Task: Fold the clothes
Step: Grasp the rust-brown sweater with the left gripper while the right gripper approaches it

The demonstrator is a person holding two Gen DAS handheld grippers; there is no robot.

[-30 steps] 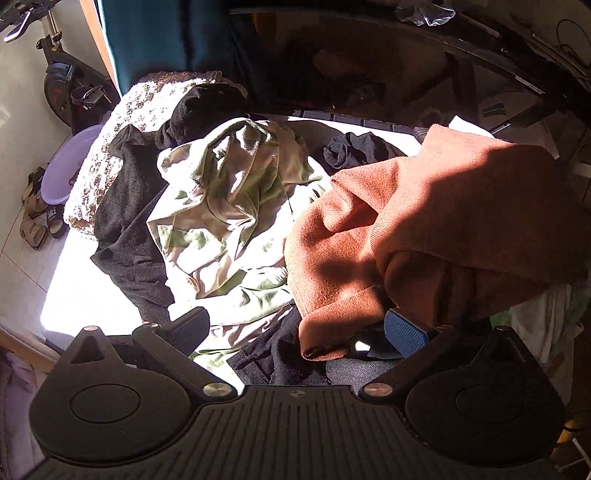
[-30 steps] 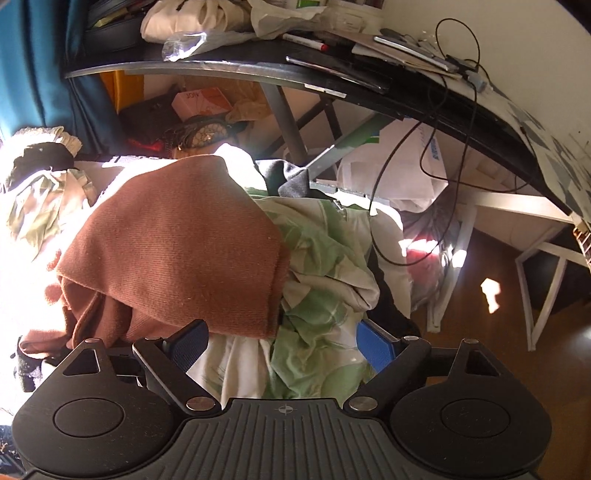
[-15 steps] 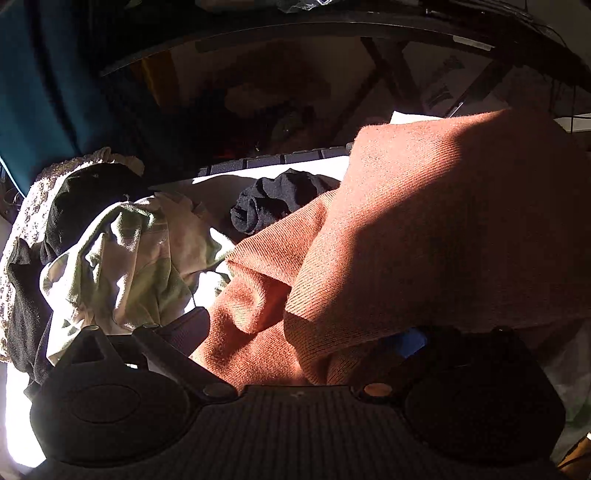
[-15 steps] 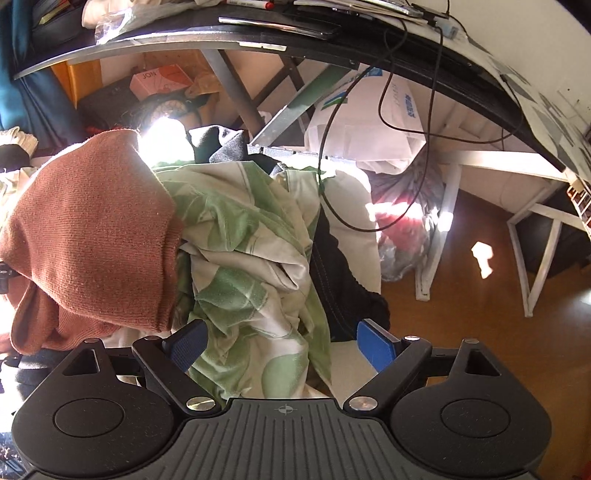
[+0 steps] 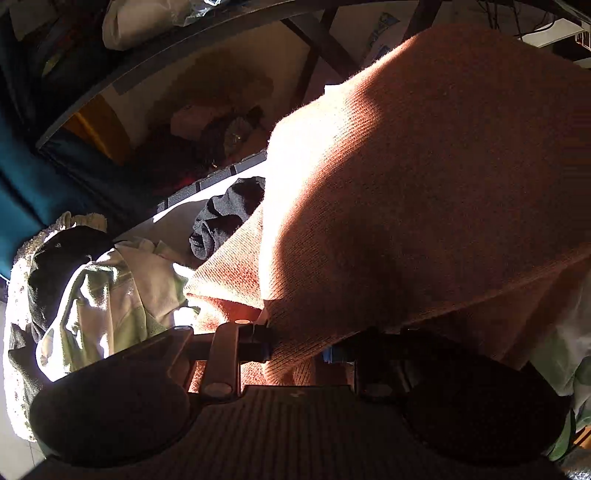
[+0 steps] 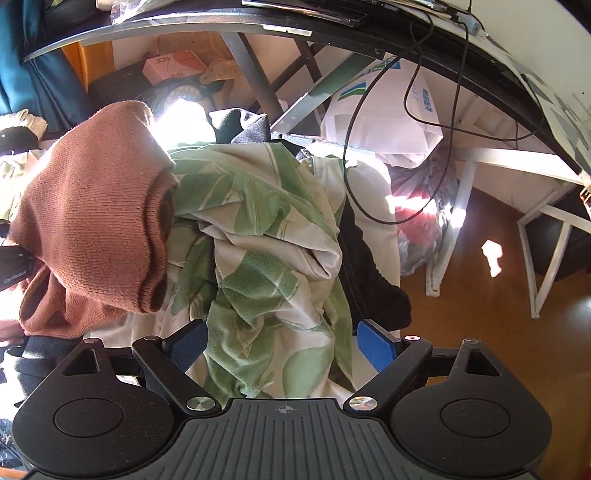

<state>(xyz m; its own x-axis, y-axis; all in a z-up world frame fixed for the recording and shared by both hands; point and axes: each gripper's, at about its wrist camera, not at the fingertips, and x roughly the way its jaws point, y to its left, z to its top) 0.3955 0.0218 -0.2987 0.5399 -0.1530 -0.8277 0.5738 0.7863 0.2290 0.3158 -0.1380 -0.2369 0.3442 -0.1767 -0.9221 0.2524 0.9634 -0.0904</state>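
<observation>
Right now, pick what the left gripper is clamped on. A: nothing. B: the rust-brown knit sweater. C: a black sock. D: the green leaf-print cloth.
B: in the left wrist view the left gripper has its jaws drawn in on the rust-brown knit sweater, whose fold bunches between them.

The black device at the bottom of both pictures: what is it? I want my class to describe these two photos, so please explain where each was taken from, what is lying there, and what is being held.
No robot here: a person holds a two-finger gripper in each hand, and each carries a wide-angle camera looking along its fingers. The black shape is the gripper's own body.

Left wrist view: the left gripper has closed on the hem of a rust sweater, which fills most of the picture. Behind lie a black garment and a pale green one.

Right wrist view: the right gripper is open, its blue pads either side of a green leaf-print cloth without pinching it. The sweater is on the left, with a desk behind.
</observation>
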